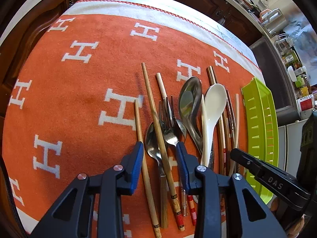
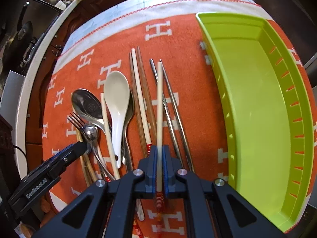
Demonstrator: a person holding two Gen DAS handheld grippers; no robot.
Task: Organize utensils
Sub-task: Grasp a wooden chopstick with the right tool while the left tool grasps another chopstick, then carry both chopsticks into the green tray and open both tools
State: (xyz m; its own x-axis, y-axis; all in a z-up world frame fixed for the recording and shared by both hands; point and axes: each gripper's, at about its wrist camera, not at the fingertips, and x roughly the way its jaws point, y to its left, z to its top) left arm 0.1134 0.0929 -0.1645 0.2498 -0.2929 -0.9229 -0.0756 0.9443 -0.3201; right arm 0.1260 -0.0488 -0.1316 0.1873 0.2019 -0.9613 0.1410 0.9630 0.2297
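A pile of utensils lies on the orange cloth [image 1: 79, 91]: wooden chopsticks [image 1: 152, 107], a fork [image 1: 168, 119], a steel spoon [image 1: 189, 97], a white ceramic spoon [image 2: 116, 99] and steel chopsticks [image 2: 174, 107]. My left gripper [image 1: 159, 146] is open low over the pile, its fingers either side of a small spoon [image 1: 152, 144] and a wooden chopstick. My right gripper [image 2: 159, 150] is shut on a cream chopstick [image 2: 159, 99] with a red-striped end, beside the green tray [image 2: 257, 103], which is empty.
The green tray [image 1: 259, 123] lies at the right edge of the cloth. The right gripper's body [image 1: 273, 180] shows in the left wrist view, the left one [image 2: 49, 168] in the right wrist view. Dark cabinets and a cluttered kitchen counter [image 1: 287, 45] lie beyond.
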